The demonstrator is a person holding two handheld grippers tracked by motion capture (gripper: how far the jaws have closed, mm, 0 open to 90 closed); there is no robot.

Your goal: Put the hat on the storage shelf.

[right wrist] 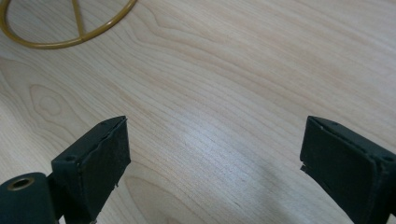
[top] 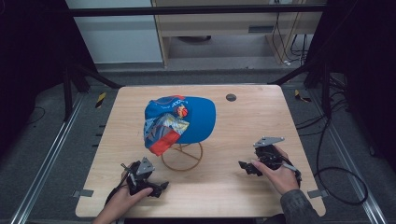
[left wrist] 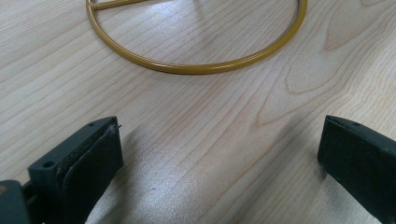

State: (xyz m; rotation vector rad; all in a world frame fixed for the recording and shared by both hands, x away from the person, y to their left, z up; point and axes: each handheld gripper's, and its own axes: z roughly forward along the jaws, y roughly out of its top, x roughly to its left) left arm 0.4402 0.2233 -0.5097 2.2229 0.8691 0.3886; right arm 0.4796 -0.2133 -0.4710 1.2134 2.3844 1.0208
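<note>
High view: left claw [top: 159,188] and right claw [top: 244,166] wide open, empty, resting on table [top: 243,121]. Cap [top: 180,122] on wire stand [top: 182,157] ahead, between them. Approach step; next, reach forward to cap.

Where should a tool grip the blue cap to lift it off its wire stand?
Probably the blue cap is best taken by its smooth right-hand edge, the right tool coming in from the right. That edge juts clear of the wire stand, while the patterned left part hangs low over it.
</note>
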